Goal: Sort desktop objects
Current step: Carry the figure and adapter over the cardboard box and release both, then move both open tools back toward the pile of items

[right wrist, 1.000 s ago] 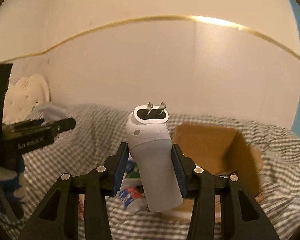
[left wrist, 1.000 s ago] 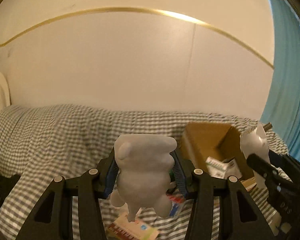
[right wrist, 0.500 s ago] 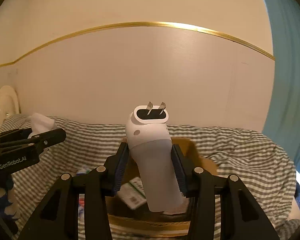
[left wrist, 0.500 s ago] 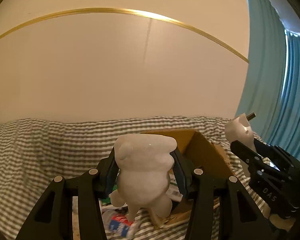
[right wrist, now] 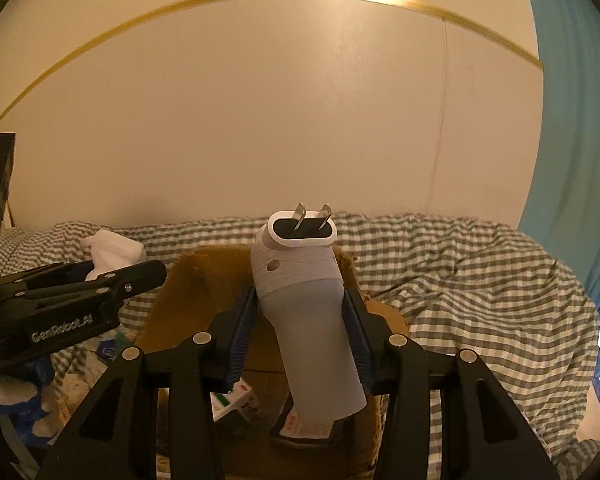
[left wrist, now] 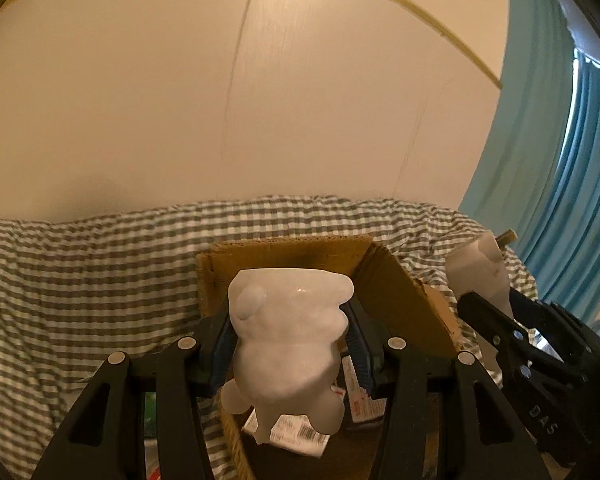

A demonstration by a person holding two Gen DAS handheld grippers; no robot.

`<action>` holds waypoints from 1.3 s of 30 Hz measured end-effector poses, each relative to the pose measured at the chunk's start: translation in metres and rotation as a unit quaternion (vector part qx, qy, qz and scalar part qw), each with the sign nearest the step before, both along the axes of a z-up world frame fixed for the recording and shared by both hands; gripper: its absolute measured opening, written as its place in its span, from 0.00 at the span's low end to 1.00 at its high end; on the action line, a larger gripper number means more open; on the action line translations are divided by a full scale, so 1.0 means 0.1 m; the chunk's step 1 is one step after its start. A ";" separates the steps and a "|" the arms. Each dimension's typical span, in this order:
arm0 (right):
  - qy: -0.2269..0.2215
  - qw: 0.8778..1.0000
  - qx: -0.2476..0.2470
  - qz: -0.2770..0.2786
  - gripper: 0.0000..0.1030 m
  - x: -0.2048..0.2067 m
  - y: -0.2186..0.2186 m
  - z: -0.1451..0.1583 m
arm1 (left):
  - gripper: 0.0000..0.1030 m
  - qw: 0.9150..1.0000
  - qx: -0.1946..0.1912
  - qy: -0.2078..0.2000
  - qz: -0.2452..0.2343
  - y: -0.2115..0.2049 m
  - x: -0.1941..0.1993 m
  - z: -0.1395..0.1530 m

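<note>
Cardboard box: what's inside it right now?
Inside the cardboard box: small printed cartons, one with a barcode. The held white figurine and plug-in device cover the rest of the box floor.

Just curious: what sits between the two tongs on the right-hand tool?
A white plug-in device, prongs pointing up, is pinched between the right tongs, above the cardboard box; the right wrist view shows it.

Black plastic grippers, blue ribbed pads

Left gripper [left wrist: 290, 344] and right gripper [right wrist: 300, 336]: silver screws; white "GenRobot.AI" lettering at nine o'clock in the right view.
</note>
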State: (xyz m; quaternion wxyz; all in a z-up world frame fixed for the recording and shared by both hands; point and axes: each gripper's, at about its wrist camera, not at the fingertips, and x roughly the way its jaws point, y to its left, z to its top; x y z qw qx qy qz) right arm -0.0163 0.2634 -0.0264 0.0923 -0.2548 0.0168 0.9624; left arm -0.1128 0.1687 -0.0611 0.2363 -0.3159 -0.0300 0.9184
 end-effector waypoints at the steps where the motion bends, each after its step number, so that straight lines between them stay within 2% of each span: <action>1: -0.004 1.000 -0.004 -0.001 0.42 -0.05 0.03 -0.02 | 0.49 1.000 0.001 -0.006 0.000 0.04 -0.07 -0.03; 8: -0.036 0.999 -0.014 0.004 0.44 -0.15 0.09 -0.33 | 0.52 0.998 -0.028 -0.050 0.004 0.32 -0.35 -0.26; 10: -0.038 0.999 -0.009 -0.002 0.53 -0.12 0.09 -0.41 | 0.73 0.998 -0.023 -0.052 0.011 0.30 -0.40 -0.30; 12: -0.031 1.000 -0.001 -0.007 0.59 -0.08 0.07 -0.42 | 0.82 0.998 -0.015 -0.051 0.016 0.34 -0.39 -0.27; 14: -0.025 1.000 0.008 -0.009 0.62 -0.02 0.02 -0.42 | 0.82 0.999 -0.011 -0.046 0.018 0.32 -0.35 -0.21; 19: -0.008 1.000 0.010 -0.015 0.64 0.01 0.16 -0.35 | 0.82 0.999 0.004 -0.035 0.027 0.04 -0.24 -0.09; 21: 0.002 1.000 0.016 -0.016 0.69 0.05 0.16 -0.31 | 0.83 0.999 0.010 -0.030 0.035 -0.06 -0.20 -0.04; 24: 0.023 0.999 0.022 -0.014 0.75 0.21 -0.11 -0.13 | 0.88 0.999 0.012 -0.019 0.050 -0.26 -0.07 0.03; 29: 0.063 0.998 0.023 0.007 0.86 0.42 -0.38 0.06 | 1.00 0.995 -0.022 0.035 0.088 -0.71 0.31 0.20; 35: 0.103 0.993 0.016 0.047 0.97 0.62 -0.83 0.15 | 1.00 0.988 -0.048 0.066 0.128 -1.27 0.74 0.26; 39: 0.113 0.990 0.025 0.084 1.00 0.70 -1.15 0.13 | 1.00 0.985 -0.060 0.064 0.151 -1.59 0.96 0.19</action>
